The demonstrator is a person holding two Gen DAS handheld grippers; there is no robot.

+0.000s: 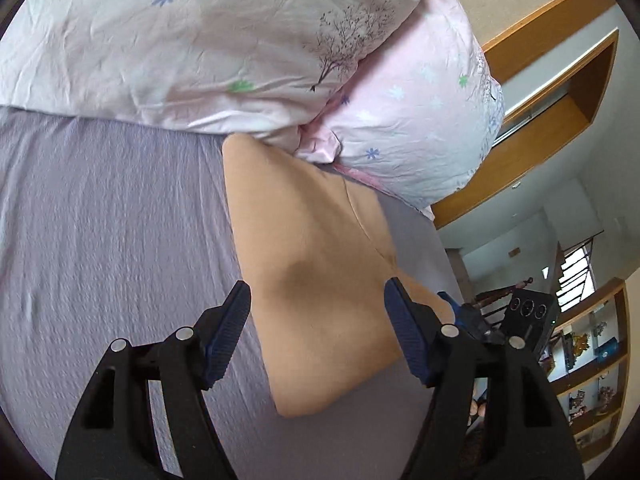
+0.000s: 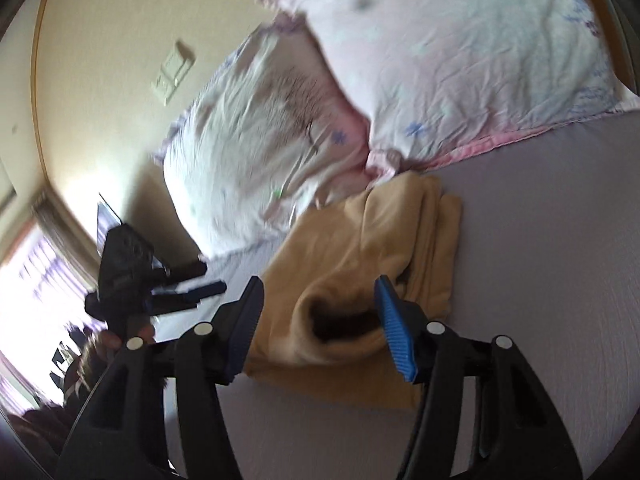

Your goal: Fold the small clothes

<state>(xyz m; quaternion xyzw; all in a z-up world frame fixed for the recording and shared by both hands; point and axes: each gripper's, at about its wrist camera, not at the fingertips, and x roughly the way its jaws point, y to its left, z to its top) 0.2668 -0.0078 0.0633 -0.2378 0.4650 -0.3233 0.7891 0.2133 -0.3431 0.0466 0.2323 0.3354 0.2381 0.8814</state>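
A small tan garment (image 1: 312, 264) lies folded on the lilac bed sheet (image 1: 112, 240), its far end against the pillows. My left gripper (image 1: 318, 308) is open and empty, hovering over the garment's near half. In the right wrist view the same garment (image 2: 360, 248) shows stacked folds at its right and a dark opening near my fingers. My right gripper (image 2: 320, 312) is open and empty, straddling that opening from just above. The other gripper (image 2: 160, 284) shows at the left of the right wrist view, and the right gripper's body (image 1: 520, 316) shows at the right of the left wrist view.
Two pale pink floral pillows (image 1: 224, 40) (image 2: 440, 52) lie at the head of the bed beyond the garment. A wooden bed frame and shelves (image 1: 588, 352) stand at the right. A wall switch (image 2: 172, 72) and a bright window (image 2: 36, 272) are at the left.
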